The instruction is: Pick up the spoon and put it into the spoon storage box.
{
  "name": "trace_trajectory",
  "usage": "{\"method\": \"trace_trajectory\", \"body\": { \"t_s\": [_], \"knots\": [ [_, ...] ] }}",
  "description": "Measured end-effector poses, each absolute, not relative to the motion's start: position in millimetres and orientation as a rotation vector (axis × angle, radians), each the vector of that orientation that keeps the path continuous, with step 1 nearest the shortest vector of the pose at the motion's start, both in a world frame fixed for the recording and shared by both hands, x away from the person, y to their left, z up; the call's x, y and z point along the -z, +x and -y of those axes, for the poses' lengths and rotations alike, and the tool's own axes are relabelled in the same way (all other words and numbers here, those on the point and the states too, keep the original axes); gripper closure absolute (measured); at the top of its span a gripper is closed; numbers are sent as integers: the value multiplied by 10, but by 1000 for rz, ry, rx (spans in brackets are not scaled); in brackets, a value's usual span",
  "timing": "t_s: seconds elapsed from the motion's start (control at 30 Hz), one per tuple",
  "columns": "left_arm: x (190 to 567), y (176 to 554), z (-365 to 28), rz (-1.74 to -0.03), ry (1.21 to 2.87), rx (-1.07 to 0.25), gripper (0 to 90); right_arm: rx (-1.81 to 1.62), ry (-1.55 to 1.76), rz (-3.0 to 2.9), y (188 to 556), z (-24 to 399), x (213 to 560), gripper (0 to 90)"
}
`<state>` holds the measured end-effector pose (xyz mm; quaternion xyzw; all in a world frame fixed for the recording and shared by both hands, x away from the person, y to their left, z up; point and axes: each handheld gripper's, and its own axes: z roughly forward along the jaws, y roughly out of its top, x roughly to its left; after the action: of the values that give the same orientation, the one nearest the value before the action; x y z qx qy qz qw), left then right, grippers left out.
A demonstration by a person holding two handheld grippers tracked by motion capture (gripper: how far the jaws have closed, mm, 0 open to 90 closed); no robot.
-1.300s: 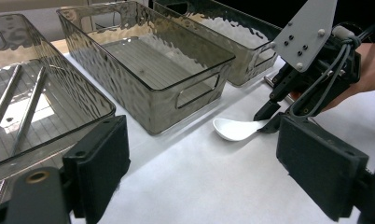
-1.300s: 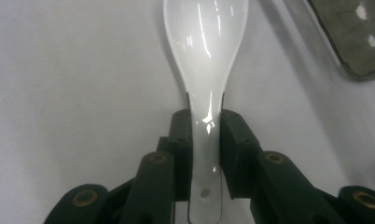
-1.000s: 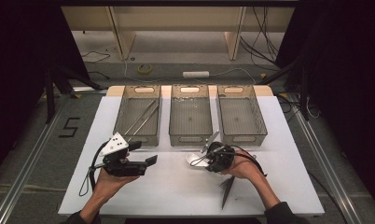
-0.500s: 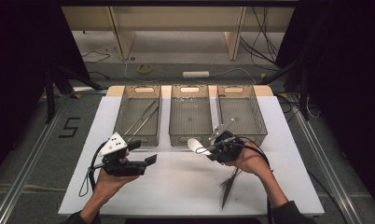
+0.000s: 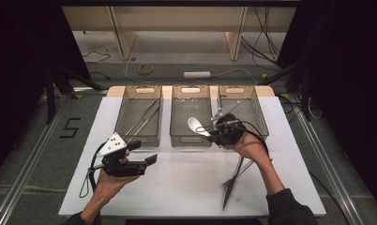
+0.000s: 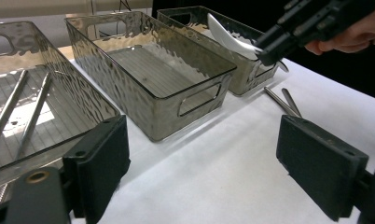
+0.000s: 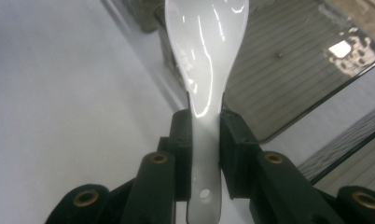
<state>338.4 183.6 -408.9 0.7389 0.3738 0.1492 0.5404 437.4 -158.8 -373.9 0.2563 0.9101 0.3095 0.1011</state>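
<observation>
Right tool (image 5: 214, 132) grips white spoon (image 5: 196, 125) above middle bin (image 5: 190, 139).

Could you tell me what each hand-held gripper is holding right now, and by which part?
The right hand-held gripper clamps a white spoon by its handle, bowl pointing outward. The left hand-held gripper is open and holds nothing.
</observation>
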Motion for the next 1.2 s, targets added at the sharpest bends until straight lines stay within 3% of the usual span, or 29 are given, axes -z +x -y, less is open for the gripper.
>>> {"method": "trace_trajectory", "body": {
  "t_s": [0.47, 1.2],
  "knots": [
    [4090, 3382, -1837, -887, 1754, -352, 167, -931, 834, -2631, 4713, 1323, 3611, 765],
    [4089, 3378, -1842, -887, 1749, -353, 167, -882, 1032, -2575, 5207, 1065, 3756, 763]
  ]
}}
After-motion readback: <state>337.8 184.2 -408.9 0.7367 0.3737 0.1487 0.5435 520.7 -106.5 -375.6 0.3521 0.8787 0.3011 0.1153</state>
